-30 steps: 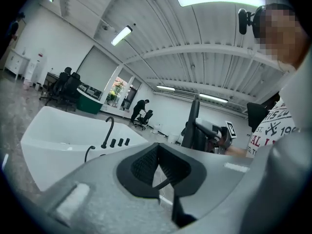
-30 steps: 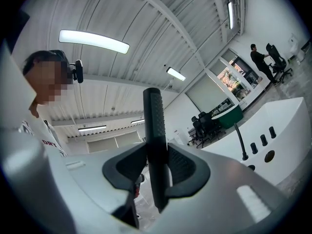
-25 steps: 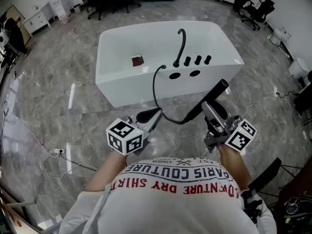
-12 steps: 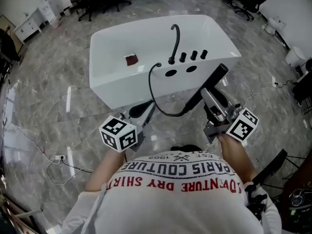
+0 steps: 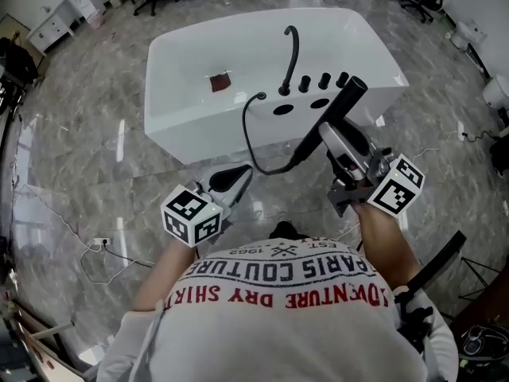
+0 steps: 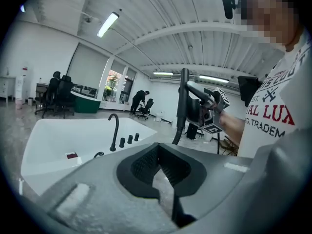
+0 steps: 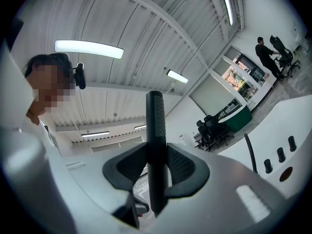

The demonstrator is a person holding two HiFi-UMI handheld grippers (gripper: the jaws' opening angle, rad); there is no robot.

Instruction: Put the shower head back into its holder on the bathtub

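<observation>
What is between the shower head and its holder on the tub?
Nothing visible. The shower head, clamped in the right gripper, hangs near the open deck holes of the tub; only its own hose loops below.

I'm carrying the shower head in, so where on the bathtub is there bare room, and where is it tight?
Bare: the bathtub left of the spout, save a small red item, and the corner right of the knobs. Crowded: spout, three knobs, two holes and the hose cluster.
</observation>
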